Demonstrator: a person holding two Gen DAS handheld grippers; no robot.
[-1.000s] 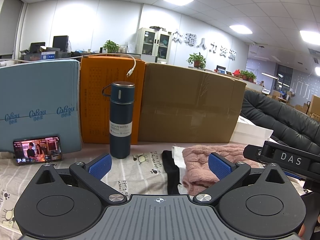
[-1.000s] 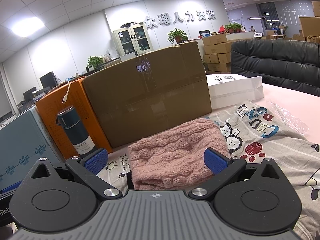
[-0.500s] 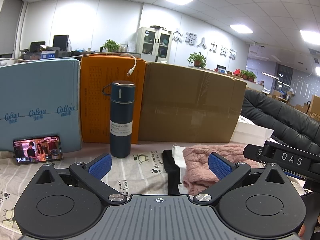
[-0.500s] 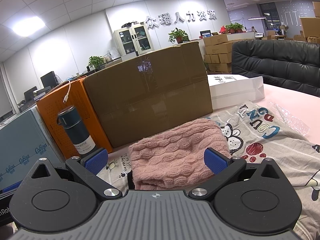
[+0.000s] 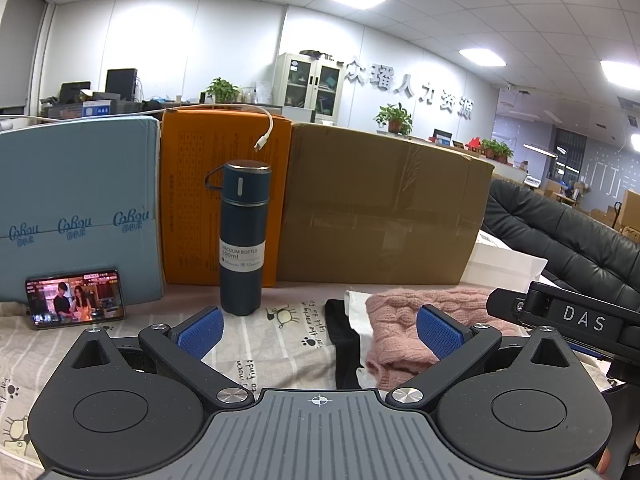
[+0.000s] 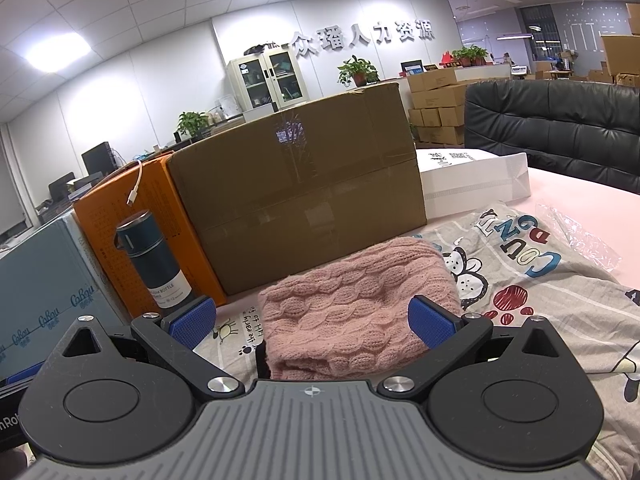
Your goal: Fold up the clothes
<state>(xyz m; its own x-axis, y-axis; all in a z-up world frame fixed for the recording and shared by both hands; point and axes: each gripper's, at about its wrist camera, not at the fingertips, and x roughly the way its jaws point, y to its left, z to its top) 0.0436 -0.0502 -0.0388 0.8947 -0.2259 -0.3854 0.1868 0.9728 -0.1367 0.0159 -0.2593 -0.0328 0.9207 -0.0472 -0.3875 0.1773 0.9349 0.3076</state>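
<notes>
- Left wrist view: the left gripper point(image 5: 319, 330) hovers over the table with its jaws spread wide and nothing between the blue pads point(image 5: 200, 331).
- The pink sweater point(image 5: 400, 320), folded into a bundle, lies on the printed sheet point(image 5: 280, 328) to the right of centre; the right pad stands in front of its near edge, but whether it touches I cannot tell.
- A black garment point(image 5: 344, 344) and a strip of white cloth point(image 5: 360, 316) lie just left of the sweater, partly under it.
- A dark blue bottle point(image 5: 242, 240) stands upright farther back, left of centre, in front of an orange box point(image 5: 200, 208).
- A phone point(image 5: 76, 298) with a lit screen leans against a light blue box point(image 5: 76, 200) at far left; a brown carton point(image 5: 380, 212) fills the right.
- Part of the other tool, marked DAS point(image 5: 576, 316), shows at the right edge.
- Right wrist view: the right gripper point(image 6: 312, 320) is also spread wide, holding nothing.
- The sweater point(image 6: 356, 304) lies between its pads point(image 6: 430, 320), near the tool body; contact is unclear.
- The sheet point(image 6: 540, 280) spreads to the right, with a clear plastic bag point(image 6: 580, 232) at its far right.
- The bottle point(image 6: 154, 260) stands at left, the carton point(image 6: 300, 192) behind the sweater, a white box point(image 6: 476, 180) right of it, and a black sofa point(image 6: 560, 128) beyond.
</notes>
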